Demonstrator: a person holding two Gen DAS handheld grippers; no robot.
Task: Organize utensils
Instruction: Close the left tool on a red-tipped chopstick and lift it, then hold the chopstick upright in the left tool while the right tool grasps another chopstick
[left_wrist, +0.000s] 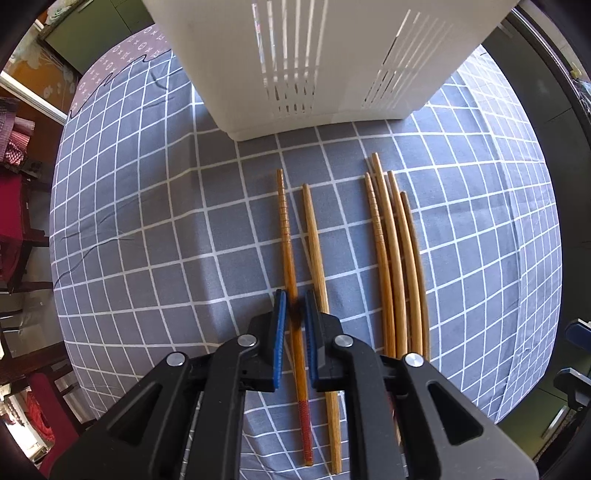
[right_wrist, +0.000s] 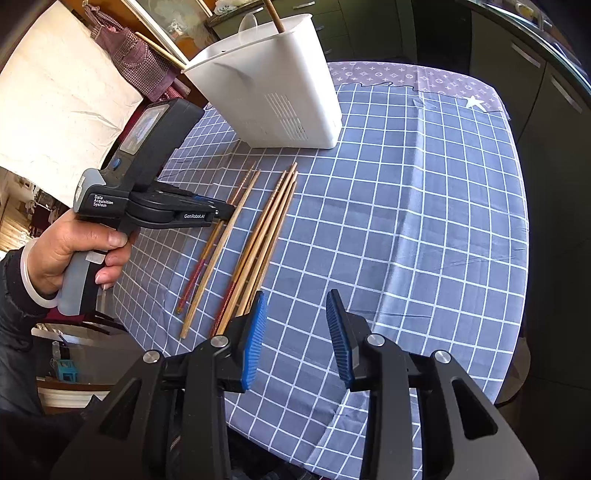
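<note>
Your left claw (right_wrist: 221, 214) reads "GenRobot.AI" and "Data Acquisition System". It straddles the red-tipped chopstick (left_wrist: 291, 273), pads not visibly touching. Your right claw (right_wrist: 297, 332) hovers wide open.

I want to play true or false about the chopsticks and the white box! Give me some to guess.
1. The left gripper has a red-tipped chopstick between its fingers. True.
2. The right gripper holds a chopstick. False: it is open and holds nothing.
3. The white holder lies on its side. False: it stands upright.
4. A bundle of four chopsticks lies on the checked tablecloth. True.
</note>
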